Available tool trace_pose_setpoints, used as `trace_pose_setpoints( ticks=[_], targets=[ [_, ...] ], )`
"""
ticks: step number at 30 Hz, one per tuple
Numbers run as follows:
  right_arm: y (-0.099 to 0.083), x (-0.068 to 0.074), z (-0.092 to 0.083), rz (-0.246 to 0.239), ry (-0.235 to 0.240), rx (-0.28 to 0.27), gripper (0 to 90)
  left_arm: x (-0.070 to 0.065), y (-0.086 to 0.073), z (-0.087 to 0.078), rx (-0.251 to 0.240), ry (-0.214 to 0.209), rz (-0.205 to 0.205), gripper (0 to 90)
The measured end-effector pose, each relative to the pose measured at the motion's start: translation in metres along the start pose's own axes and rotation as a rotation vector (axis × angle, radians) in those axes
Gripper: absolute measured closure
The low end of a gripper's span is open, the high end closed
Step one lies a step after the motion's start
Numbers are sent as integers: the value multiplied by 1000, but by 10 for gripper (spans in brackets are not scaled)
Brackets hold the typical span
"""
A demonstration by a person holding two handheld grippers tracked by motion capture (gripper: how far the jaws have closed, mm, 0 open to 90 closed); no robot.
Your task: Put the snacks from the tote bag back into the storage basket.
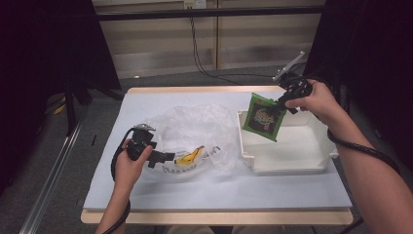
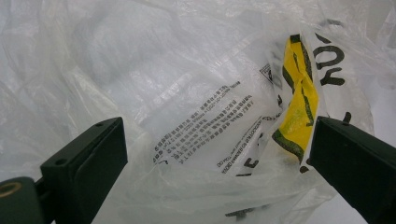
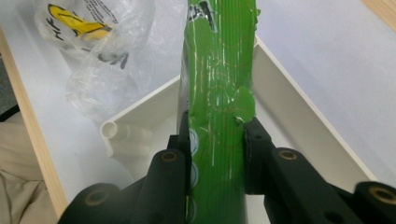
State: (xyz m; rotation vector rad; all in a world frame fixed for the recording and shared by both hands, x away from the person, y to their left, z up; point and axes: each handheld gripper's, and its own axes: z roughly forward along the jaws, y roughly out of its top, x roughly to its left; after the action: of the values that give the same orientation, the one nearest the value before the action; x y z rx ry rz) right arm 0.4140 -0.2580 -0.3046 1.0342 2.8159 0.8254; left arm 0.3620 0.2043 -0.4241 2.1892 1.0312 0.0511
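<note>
My right gripper (image 1: 277, 106) is shut on a green snack packet (image 1: 263, 117), which hangs tilted above the left end of a white tray (image 1: 292, 166). The right gripper view has the packet (image 3: 219, 88) pinched edge-on between the jaws of that gripper (image 3: 217, 128), with the tray's rim (image 3: 140, 109) just below. A crumpled clear plastic bag (image 1: 195, 126) with a yellow print (image 1: 190, 157) lies at the table's middle. At its near left edge is my left gripper (image 1: 165, 158). The left gripper (image 2: 215, 144) stands open, its jaws wide apart around loose bag film (image 2: 163, 70).
A white sheet (image 1: 146, 190) covers the wooden table. The tray sits at the right, its left wall close to the bag. A black cable (image 1: 370, 151) trails from the right gripper along the forearm. Dark frames stand at both sides of the table.
</note>
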Motion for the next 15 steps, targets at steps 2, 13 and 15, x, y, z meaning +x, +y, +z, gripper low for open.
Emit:
trace_pose_setpoints(
  ticks=[2,13,15],
  targets=[
    [-1,-2,3,-6,1,8,748,0,0,0,-7,-1,-3,39],
    [-8,-12,23,-4,7,28,746,2,0,-1,-9,-2,-11,39],
    [-8,-13,25,-1,8,33,746,3,0,-1,-6,-1,-8,39]
  ],
)
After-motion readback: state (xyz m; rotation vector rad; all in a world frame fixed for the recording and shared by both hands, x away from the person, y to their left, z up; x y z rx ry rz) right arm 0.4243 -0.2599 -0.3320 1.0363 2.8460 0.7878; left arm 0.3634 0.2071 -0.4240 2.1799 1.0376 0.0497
